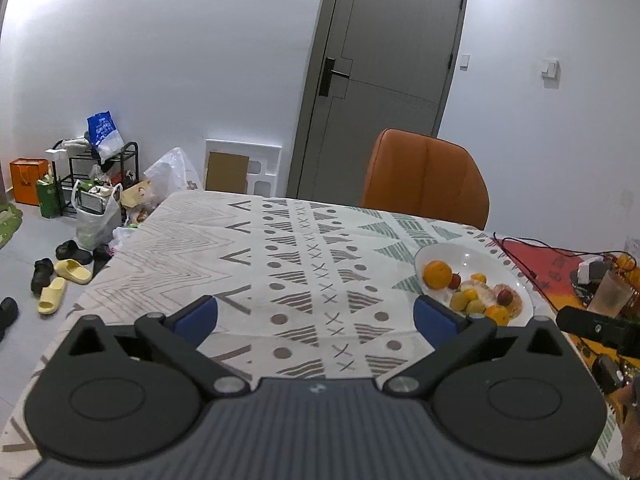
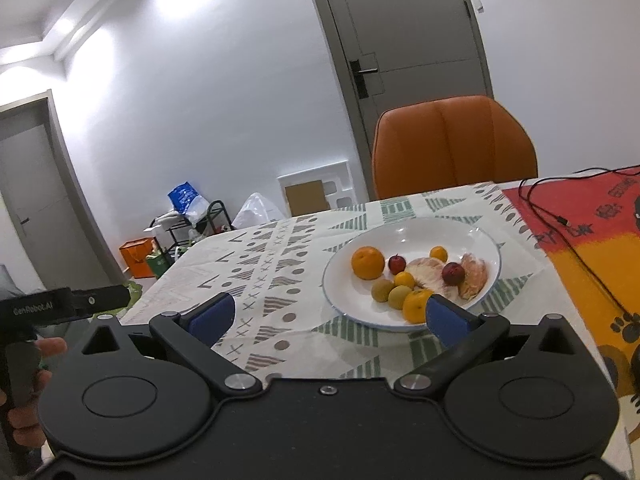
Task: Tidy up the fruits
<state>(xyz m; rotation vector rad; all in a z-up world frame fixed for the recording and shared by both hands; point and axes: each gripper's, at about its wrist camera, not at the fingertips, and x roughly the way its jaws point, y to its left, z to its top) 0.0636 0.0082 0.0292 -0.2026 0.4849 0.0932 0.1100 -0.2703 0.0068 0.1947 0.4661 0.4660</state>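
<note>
A white plate (image 2: 472, 236) sits on the patterned tablecloth and holds several fruits: a large orange (image 2: 367, 262), small red fruits (image 2: 453, 273), small oranges (image 2: 416, 305), yellow-green fruits (image 2: 399, 297) and peeled pomelo pieces (image 2: 474, 276). My right gripper (image 2: 330, 318) is open and empty just in front of the plate, its right finger beside the near rim. My left gripper (image 1: 316, 318) is open and empty over the cloth, left of the plate (image 1: 472, 254). The right gripper's body (image 1: 596, 326) shows at the left wrist view's right edge.
An orange chair (image 2: 454, 146) stands at the table's far side. A red and orange mat (image 2: 592, 240) with a black cable (image 2: 560, 216) lies right of the plate. A glass (image 1: 610, 294) and a charger (image 1: 590, 272) sit there. Bags and slippers (image 1: 60, 280) clutter the floor at left.
</note>
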